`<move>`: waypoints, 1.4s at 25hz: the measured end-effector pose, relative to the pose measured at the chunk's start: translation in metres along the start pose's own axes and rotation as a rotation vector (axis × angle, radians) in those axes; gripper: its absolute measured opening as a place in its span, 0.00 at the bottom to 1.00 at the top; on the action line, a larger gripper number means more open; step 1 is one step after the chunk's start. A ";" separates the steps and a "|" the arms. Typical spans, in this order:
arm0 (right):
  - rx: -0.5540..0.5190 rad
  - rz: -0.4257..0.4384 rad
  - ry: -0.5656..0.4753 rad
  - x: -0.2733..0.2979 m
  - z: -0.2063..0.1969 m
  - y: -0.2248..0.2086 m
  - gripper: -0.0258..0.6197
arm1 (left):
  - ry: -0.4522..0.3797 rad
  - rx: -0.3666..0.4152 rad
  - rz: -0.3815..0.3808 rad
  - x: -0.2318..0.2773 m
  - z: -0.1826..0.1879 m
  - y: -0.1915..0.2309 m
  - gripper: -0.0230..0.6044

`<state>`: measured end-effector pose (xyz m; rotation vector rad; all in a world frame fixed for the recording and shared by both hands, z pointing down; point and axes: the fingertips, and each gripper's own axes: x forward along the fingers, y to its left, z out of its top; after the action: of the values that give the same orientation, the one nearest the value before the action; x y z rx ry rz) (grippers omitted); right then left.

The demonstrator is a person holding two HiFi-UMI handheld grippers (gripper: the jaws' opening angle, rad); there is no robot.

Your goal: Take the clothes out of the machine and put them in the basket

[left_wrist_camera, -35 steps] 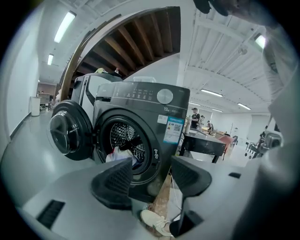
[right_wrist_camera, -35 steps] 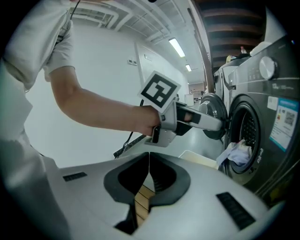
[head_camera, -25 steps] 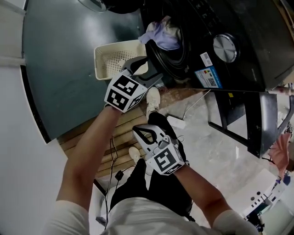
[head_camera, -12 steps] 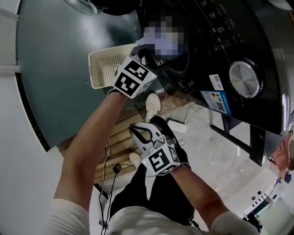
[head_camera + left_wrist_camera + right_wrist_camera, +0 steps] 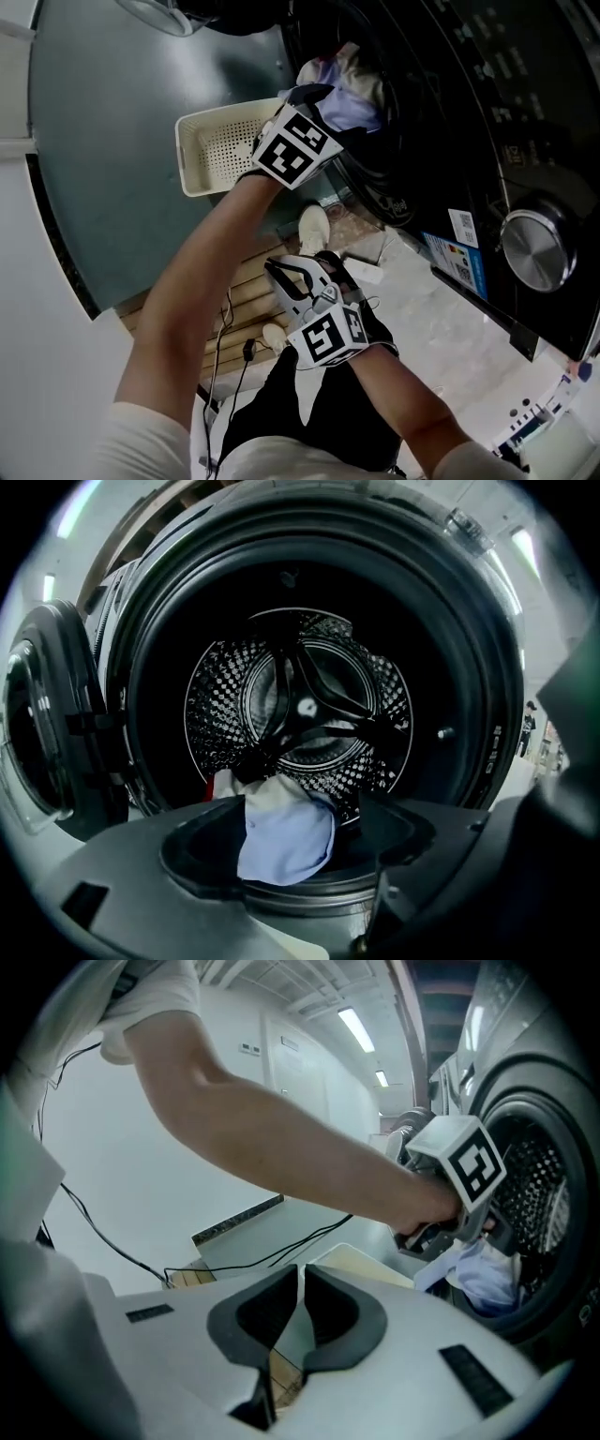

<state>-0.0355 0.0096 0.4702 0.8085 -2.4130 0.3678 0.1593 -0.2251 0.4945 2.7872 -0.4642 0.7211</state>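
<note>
A pale blue and white bundle of clothes (image 5: 345, 86) hangs over the lip of the black washing machine's drum (image 5: 300, 705). In the left gripper view the blue cloth (image 5: 286, 832) lies just ahead, between the spread jaws. My left gripper (image 5: 317, 94) is at the drum's mouth; its jaws have just been opening and stand open, not pressing on the cloth. The cream basket (image 5: 211, 155) sits on the floor left of the machine. My right gripper (image 5: 277, 272) hangs lower, near the person's legs, shut (image 5: 302, 1274) with nothing in it.
The machine's round door (image 5: 37, 733) is swung open to the left. A white shoe (image 5: 314, 225) and wooden slats (image 5: 234, 286) with black cables lie on the floor between basket and legs. The machine's front panel (image 5: 525, 244) fills the right.
My left gripper has travelled from above the basket's near edge up to the drum's mouth by the clothes. The right gripper has sunk a little and stays shut.
</note>
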 end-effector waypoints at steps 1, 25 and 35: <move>-0.001 0.009 0.006 0.003 0.000 -0.001 0.05 | 0.004 0.006 -0.003 0.006 -0.001 0.003 0.62; 0.086 0.130 0.020 0.013 -0.005 -0.024 0.14 | 0.206 0.235 -0.033 0.110 -0.040 0.023 0.76; 0.112 0.132 0.023 0.009 -0.011 -0.032 0.14 | 0.268 0.183 -0.045 0.128 -0.058 0.025 0.76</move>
<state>-0.0166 -0.0146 0.4866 0.6899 -2.4490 0.5647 0.2315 -0.2628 0.6122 2.7939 -0.2956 1.1599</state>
